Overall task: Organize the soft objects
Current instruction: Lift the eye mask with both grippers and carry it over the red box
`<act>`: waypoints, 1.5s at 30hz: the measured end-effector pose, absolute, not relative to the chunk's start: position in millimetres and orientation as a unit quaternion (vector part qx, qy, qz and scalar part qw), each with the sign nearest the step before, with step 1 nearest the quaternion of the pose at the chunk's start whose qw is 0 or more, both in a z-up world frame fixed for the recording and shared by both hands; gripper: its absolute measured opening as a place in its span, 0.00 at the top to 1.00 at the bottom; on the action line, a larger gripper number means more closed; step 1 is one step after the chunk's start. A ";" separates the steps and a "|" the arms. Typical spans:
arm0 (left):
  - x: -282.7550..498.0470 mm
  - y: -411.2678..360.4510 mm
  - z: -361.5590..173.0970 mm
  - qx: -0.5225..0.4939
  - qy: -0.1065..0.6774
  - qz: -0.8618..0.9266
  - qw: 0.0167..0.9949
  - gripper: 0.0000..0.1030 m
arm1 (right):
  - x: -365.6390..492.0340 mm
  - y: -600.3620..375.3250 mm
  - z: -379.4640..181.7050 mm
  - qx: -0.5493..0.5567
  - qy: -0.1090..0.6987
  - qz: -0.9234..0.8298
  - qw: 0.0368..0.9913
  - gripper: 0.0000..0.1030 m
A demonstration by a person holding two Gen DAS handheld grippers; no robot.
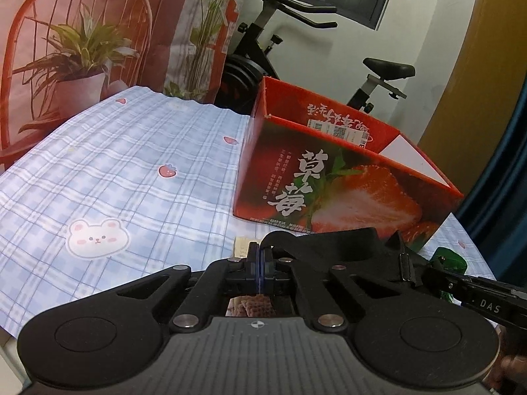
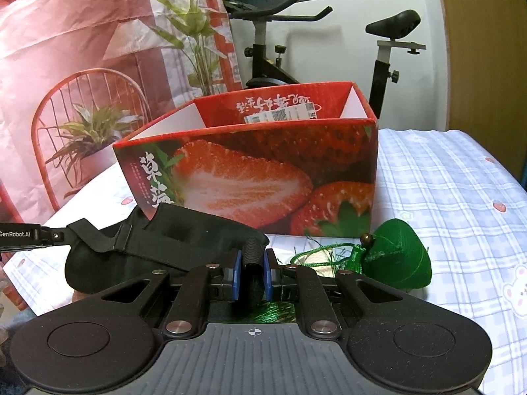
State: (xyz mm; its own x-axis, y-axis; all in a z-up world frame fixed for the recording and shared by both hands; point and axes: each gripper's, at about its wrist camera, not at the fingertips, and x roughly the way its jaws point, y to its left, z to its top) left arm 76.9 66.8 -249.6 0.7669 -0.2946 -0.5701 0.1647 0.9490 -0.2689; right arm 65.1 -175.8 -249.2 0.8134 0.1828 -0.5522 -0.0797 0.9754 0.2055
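Both grippers pinch the black eye mask (image 2: pixel 171 240): left gripper (image 1: pixel 260 263) its strap, right gripper (image 2: pixel 253 263) its bunched end, stretched at lower frame, presumably for the strawberry box (image 2: pixel 263 164).

The strawberry box (image 2: pixel 250 177) hides its own floor behind its near wall, so what lies inside cannot be told beyond a labelled flap. In front of the box, the black eye mask (image 2: pixel 171 243) is partly covered by the right tongs (image 2: pixel 252 268), and its strap end vanishes between the left tongs (image 1: pixel 260 260). A printed packet (image 1: pixel 250 307) under those tongs shows only through a gap. The green ornament (image 1: pixel 451 260) beside the box is mostly blocked.
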 end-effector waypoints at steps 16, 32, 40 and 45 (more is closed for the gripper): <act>75.1 66.5 -250.2 -0.092 0.306 -0.125 0.939 0.99 | 65.1 -171.9 -247.6 0.078 0.296 0.074 0.949 0.88; 83.6 61.7 -188.8 -0.069 0.212 -0.123 0.967 0.99 | 67.1 -176.8 -200.1 0.076 0.236 0.089 0.965 0.93; 124.4 39.9 -140.5 -0.061 0.157 -0.135 0.976 0.99 | 92.6 -193.7 -151.9 0.079 0.185 0.087 0.976 0.93; 164.4 7.7 -126.0 -0.018 0.141 -0.134 0.981 0.99 | 137.1 -203.4 -128.9 0.045 0.166 0.073 0.982 0.93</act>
State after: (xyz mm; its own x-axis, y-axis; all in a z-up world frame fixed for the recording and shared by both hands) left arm 164.4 7.7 -126.0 0.9247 -0.2672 -0.2711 0.2569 0.9636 -0.0737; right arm 137.1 -203.4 -128.9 0.9341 0.1586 -0.3199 -0.1289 0.9853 0.1119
